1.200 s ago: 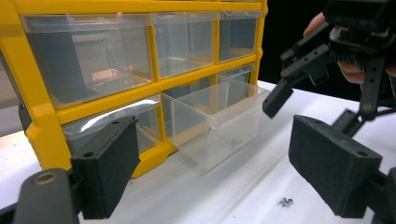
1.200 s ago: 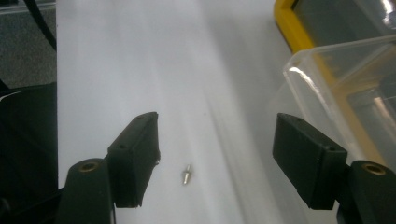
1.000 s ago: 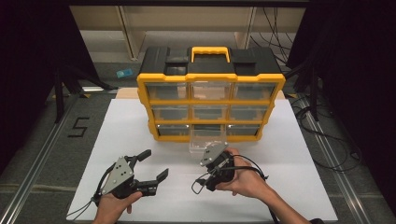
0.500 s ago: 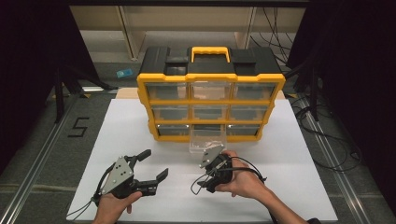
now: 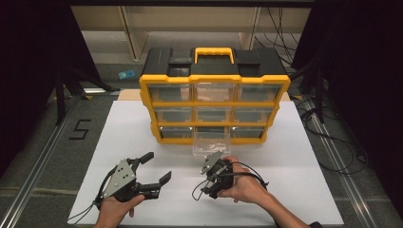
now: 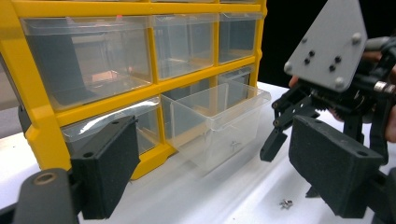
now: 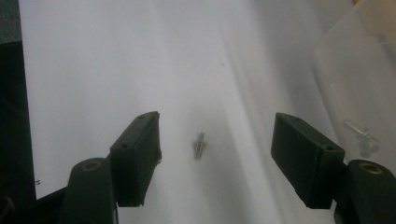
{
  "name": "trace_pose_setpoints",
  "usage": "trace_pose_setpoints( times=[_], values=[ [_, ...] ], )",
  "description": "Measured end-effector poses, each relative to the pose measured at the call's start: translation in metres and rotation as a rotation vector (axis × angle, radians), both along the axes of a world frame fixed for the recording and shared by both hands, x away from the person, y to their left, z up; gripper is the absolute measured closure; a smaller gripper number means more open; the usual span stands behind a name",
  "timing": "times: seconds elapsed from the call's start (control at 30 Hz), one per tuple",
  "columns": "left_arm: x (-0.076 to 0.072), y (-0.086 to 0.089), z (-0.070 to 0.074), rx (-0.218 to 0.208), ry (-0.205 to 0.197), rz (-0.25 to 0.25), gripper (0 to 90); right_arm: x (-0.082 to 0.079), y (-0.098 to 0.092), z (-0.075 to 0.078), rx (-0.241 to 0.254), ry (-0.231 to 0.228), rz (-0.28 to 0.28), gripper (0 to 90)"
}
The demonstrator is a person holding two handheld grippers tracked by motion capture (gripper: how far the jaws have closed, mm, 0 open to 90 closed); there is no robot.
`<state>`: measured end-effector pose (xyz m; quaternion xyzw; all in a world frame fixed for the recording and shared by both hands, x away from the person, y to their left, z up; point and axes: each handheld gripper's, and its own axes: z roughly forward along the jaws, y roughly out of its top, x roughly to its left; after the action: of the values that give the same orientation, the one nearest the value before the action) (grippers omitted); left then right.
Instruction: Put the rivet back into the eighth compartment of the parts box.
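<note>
organizer case [image 5: 215,76]: 1, yellow and black, on white surface [image 5: 119,137]
drawers in case: 9, clear, in 3 rows of 3
drawers pulled out: 1, bottom middle drawer [image 5: 212,142]
screws on surface: 1, loose screw [image 7: 200,145] between right tongs' jaws
screws in open drawer: 1, small screw in drawer [image 6: 233,145]
tongs: 2, left tongs [image 5: 152,167], right tongs [image 5: 207,184]
hands: 2

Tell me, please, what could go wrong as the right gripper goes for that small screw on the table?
The screw is tiny against the open right gripper, so the jaws could close off-centre and flick it away. It might also roll across the smooth white table. The pulled-out clear drawer sits close and could get knocked.
</note>
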<state>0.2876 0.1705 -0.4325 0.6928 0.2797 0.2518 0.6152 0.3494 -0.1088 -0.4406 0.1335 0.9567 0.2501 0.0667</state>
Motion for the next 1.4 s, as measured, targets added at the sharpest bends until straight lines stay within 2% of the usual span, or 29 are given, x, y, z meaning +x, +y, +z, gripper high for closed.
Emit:
trace_pose_setpoints(
  times=[0.03,0.07,0.2,0.23,0.53,0.6,0.63,0.73,0.77,0.9,1.07,1.13,1.23,1.3,1.4],
  values=[
    [0.0,0.0,0.0,-0.001,-0.001,0.0,16.3,0.0,0.001,-0.001,-0.011,0.009,0.0,34.4],
    [0.0,0.0,0.0,-0.002,-0.001,-0.001,16.3,0.001,0.001,-0.003,-0.024,-0.005,0.003,35.2],
    [0.0,0.0,0.0,-0.002,-0.002,-0.001,16.3,0.001,0.004,-0.009,-0.043,0.008,0.004,38.5],
    [0.0,0.0,0.0,0.0,-0.003,0.0,16.3,0.001,0.005,-0.01,-0.044,0.029,0.006,39.9],
    [0.0,-0.001,0.0,0.001,0.001,0.0,16.3,0.007,0.007,-0.02,-0.066,0.078,0.004,49.0],
    [0.0,0.0,0.0,0.002,0.0,-0.001,16.3,0.008,0.007,-0.021,-0.067,0.081,0.01,51.4],
    [0.0,0.0,-0.001,0.003,0.001,-0.001,16.3,0.008,0.008,-0.022,-0.088,0.086,0.0,53.1],
    [0.0,0.0,0.0,0.0,0.001,0.0,16.3,0.008,0.009,-0.025,-0.087,0.09,0.002,59.1],
    [0.001,0.0,0.0,0.004,0.0,-0.002,16.3,0.008,0.009,-0.024,-0.108,0.095,0.002,60.8],
    [0.0,-0.001,0.0,0.001,0.002,-0.001,16.3,0.01,0.008,-0.025,-0.084,0.093,0.02,67.3],
    [0.0,-0.001,-0.001,0.003,0.002,-0.002,16.3,0.011,0.008,-0.026,-0.082,0.101,0.039,81.8],
    [0.0,-0.001,-0.001,0.007,0.001,-0.004,16.3,0.012,0.007,-0.025,-0.107,0.086,0.049,83.0],
    [0.0,-0.001,-0.001,0.006,0.001,-0.003,16.3,0.013,0.008,-0.026,-0.101,0.069,0.073,83.4],
    [0.0,-0.001,-0.001,0.006,0.002,-0.004,16.3,0.011,0.008,-0.025,-0.112,0.073,0.065,83.5],
    [0.0,-0.001,-0.001,0.002,0.006,-0.003,16.3,0.01,0.008,-0.025,-0.088,0.08,0.073,83.6]
  ],
)
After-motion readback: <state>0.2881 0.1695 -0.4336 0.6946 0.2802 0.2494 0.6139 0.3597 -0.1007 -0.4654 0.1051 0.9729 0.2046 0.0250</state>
